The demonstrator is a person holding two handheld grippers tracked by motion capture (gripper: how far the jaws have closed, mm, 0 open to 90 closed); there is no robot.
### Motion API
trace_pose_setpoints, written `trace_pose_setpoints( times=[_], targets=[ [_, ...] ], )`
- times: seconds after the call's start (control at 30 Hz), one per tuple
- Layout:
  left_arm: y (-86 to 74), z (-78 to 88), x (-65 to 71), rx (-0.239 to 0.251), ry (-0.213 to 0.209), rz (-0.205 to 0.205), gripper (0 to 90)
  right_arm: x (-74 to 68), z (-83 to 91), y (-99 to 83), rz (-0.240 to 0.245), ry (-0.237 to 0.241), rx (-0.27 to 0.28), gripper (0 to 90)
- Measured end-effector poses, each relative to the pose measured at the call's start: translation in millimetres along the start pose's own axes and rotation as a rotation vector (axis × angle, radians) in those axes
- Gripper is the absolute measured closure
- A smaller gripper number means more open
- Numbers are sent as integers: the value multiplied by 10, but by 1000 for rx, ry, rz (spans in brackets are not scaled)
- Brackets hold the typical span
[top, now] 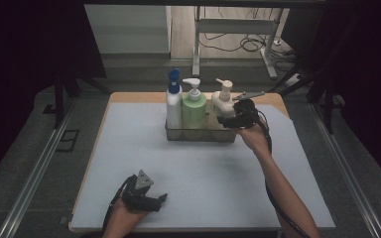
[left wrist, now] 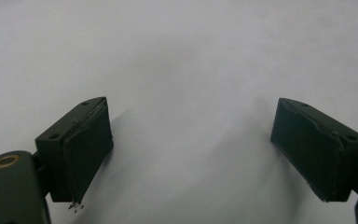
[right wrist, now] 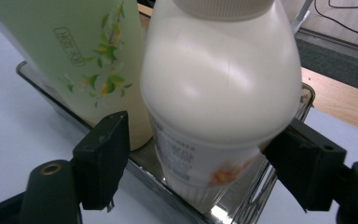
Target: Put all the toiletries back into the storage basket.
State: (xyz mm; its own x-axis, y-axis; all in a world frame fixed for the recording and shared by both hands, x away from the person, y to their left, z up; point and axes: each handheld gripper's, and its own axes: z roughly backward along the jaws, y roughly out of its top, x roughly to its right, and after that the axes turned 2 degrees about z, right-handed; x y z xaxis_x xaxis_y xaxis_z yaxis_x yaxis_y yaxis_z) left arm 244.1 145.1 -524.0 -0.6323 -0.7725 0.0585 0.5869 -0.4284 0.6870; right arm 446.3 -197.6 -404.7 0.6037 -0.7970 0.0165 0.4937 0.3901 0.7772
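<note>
The cream pump bottle (right wrist: 221, 93) stands upright in the wire basket (top: 201, 134) at the far middle of the table (top: 129, 163), at the right end of a row with the green pump bottle (top: 194, 106) and the blue-capped bottle (top: 173, 101). The right gripper (right wrist: 205, 158) straddles the cream bottle, jaws spread, the left pad clear of its wall (contact at the right pad cannot be told). The left gripper (left wrist: 191, 149) rests near the table's front edge, jaws spread on nothing. Judged from this: three bottles are seated; only withdrawal of the right gripper appears left.
</note>
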Motion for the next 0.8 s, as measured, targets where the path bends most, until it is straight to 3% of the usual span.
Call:
trace_pose_setpoints(
  times=[0.43, 0.8],
  targets=[
    [0, 0, 0, 0, 0, 0, 121, 15, 183, -83, 4, 56, -16, 203],
    [0, 1, 1, -1, 1, 0, 121, 64, 255, -181, -8, 45, -50, 189]
  ],
)
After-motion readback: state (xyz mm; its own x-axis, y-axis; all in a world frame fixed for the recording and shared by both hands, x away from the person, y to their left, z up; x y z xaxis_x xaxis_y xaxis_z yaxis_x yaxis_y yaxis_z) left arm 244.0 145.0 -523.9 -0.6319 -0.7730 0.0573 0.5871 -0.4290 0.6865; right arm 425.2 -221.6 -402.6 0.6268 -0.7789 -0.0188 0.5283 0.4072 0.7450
